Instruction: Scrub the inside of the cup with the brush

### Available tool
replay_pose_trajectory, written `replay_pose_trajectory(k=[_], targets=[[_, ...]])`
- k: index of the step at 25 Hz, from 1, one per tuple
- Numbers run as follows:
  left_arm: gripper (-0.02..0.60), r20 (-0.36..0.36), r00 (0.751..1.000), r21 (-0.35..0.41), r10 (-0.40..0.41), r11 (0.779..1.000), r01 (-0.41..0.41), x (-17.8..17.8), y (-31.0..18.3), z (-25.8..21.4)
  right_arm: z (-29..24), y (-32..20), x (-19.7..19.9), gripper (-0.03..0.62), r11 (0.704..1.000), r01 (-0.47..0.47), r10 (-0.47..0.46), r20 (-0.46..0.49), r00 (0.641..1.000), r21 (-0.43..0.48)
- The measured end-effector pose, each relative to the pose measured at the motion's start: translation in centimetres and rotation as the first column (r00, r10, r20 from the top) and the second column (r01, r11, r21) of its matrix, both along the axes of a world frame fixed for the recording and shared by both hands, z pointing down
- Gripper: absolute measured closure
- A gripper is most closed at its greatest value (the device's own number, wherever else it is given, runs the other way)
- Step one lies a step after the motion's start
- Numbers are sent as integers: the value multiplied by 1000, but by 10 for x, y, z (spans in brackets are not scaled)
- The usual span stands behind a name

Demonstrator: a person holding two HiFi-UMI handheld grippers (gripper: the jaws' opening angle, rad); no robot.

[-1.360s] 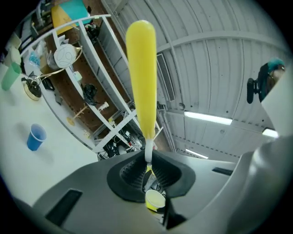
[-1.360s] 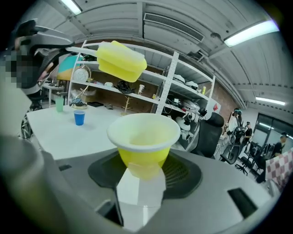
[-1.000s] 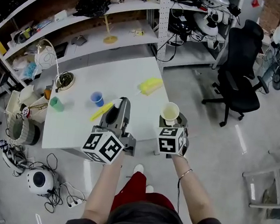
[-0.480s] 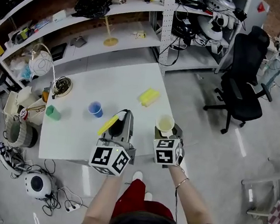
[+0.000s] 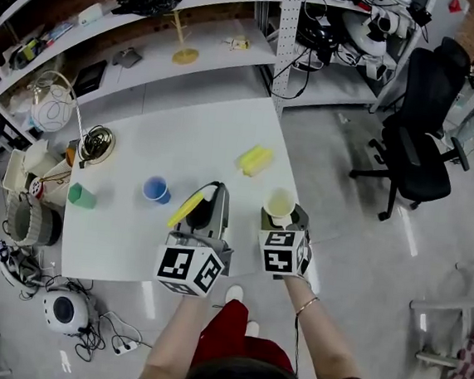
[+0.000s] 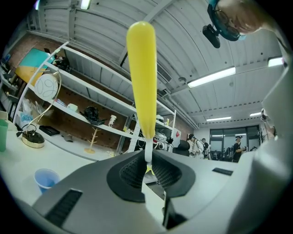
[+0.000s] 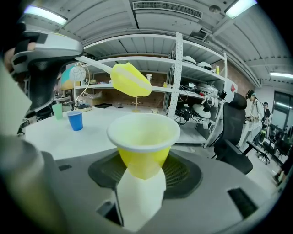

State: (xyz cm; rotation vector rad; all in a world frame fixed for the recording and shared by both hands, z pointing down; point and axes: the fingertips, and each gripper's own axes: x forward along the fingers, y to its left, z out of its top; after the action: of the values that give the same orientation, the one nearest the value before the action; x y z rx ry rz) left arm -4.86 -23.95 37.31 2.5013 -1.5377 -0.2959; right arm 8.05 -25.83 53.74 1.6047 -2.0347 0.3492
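Both forearms (image 5: 178, 330) outstretched, cup (image 5: 280, 204) beside brush (image 5: 186, 209).

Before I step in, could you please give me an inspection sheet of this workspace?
Surface: white table, no spills seen.
Job's things: brush in the left tool; yellow cup upright in the right tool; the brush is outside the cup.
Clutter: blue cup, green cup, yellow sponge and round metal item on the table.
Grippers: left tool shut on the brush's thin stem; right tool shut on the cup's base.
Cables: tangle on the floor by the table's near left corner.
Surroundings: shelving behind the table; black office chair to the right.
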Motion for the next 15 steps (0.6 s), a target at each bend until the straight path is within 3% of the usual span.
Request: replay_pose_trajectory(k=[15], targets=[[538,-5,1000,-58,25,998,-26,4,-66,27,29,-62,-2,355,999,-18,18,-6,1000,-43]])
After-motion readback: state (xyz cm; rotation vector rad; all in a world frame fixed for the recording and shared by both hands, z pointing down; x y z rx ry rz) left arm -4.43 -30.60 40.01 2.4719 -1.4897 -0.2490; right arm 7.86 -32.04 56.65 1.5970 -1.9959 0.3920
